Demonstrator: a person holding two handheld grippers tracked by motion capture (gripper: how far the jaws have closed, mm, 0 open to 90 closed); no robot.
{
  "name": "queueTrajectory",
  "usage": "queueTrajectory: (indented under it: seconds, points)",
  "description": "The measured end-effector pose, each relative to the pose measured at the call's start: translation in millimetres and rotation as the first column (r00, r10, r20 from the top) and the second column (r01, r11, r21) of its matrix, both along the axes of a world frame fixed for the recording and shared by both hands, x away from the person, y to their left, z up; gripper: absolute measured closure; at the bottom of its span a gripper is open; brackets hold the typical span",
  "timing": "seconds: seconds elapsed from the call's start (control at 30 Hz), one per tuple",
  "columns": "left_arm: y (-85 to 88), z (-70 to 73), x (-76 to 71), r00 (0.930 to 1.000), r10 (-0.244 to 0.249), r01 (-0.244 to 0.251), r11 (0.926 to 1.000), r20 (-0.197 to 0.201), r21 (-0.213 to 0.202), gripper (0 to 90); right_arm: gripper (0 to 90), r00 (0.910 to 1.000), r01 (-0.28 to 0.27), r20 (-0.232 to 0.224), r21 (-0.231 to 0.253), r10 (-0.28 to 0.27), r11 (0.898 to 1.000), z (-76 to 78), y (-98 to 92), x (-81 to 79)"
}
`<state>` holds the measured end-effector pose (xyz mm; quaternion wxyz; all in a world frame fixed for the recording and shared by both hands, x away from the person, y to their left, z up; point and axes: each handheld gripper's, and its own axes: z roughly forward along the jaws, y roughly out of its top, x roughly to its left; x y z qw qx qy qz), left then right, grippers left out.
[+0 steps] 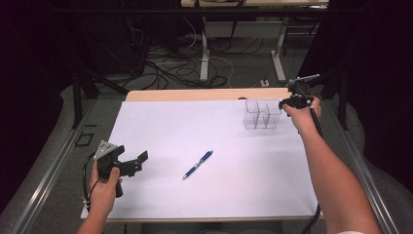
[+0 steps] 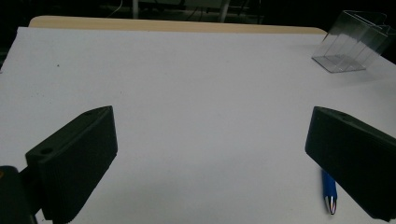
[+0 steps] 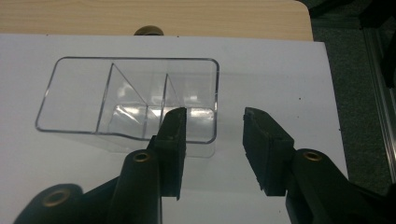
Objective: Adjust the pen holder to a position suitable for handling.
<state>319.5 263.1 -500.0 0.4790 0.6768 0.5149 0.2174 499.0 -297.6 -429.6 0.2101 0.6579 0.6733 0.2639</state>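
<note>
Clear organiser sits beneath my right gripper, jaws parted, one jaw over its end wall, gripping nothing.

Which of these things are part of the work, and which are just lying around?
Part of the work:
- clear divided holder, straddled at one end wall by the right gripper, jaws not pressing yet
- blue pen, lying near the left gripper, jaws wide open

Just lying around:
- floor cables
- white table sheet
</note>
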Motion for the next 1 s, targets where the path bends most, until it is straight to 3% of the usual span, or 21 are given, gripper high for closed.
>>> queueTrajectory:
  seconds: [0.43,0.8,1.0]
  points:
    - [2.0,-1.0,0.5,0.9999,0.007,-0.007,1.0000,-0.007,-0.001,2.1,62.8,0.9998,0.017,-0.011,0.000,-0.017,1.000,-16.4,-9.9,18.8]
    - [1.0,-1.8,0.9,0.9998,-0.002,0.002,1.0000,-0.019,0.009,2.1,65.2,0.9998,-0.012,-0.016,-0.005,0.012,1.000,-28.2,0.3,28.8]
    - [0.5,-1.4,0.7,0.9999,-0.005,0.005,0.9999,-0.013,0.013,2.1,66.2,0.9995,0.002,-0.031,0.002,-0.002,1.000,-33.9,2.2,33.7]
